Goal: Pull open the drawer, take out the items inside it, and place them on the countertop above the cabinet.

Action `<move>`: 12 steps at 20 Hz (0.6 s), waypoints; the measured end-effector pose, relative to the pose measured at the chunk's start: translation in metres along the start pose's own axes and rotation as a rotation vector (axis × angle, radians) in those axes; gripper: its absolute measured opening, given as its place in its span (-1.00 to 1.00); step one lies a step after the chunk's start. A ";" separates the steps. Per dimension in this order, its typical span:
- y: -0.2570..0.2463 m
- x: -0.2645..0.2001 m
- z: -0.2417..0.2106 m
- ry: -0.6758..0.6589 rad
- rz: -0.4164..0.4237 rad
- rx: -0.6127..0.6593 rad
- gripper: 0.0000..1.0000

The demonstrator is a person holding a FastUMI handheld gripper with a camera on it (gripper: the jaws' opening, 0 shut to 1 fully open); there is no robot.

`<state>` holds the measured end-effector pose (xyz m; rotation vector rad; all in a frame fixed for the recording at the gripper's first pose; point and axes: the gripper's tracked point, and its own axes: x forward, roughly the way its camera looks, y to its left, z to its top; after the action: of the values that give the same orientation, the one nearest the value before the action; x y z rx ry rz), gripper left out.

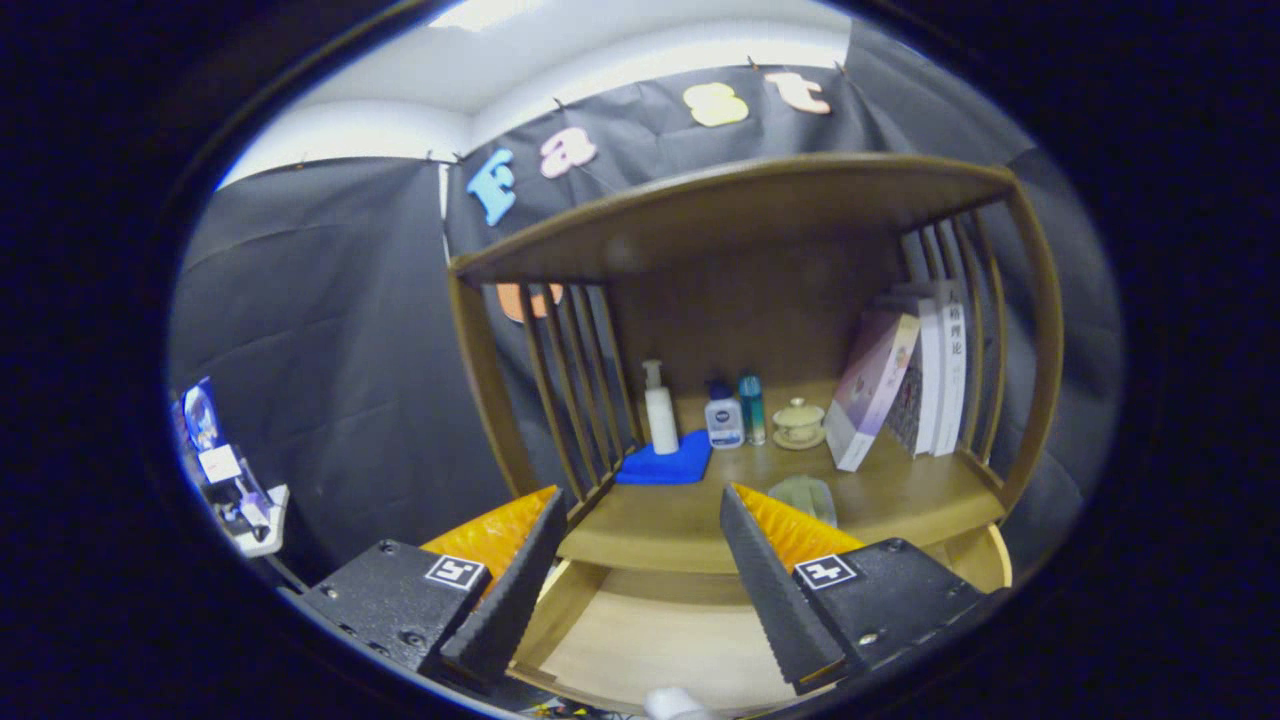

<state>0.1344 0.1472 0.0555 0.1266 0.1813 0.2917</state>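
Note:
The drawer (650,640) stands pulled open below my fingers, its pale wooden floor showing between them. A small white thing (672,703) peeks up at the drawer's near edge; I cannot tell what it is. Above the drawer is the wooden countertop (680,525) of the cabinet. A blue cloth (665,463) lies on it at the left, and a pale translucent item (805,495) lies just beyond my right finger. My gripper (640,535) hovers open over the drawer, level with the countertop's front edge, with nothing between its fingers.
At the back of the countertop stand a white pump bottle (659,408), a small blue-capped bottle (723,416), a teal bottle (752,407) and a lidded teacup (798,421). Books (905,375) lean at the right. Slatted wooden sides (575,385) and a shelf (740,205) overhead box the space in.

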 end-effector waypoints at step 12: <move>-0.033 -0.139 -0.085 -0.217 -0.177 -0.089 0.97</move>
<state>-0.0042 0.0825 -0.0108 0.0531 -0.0364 0.1077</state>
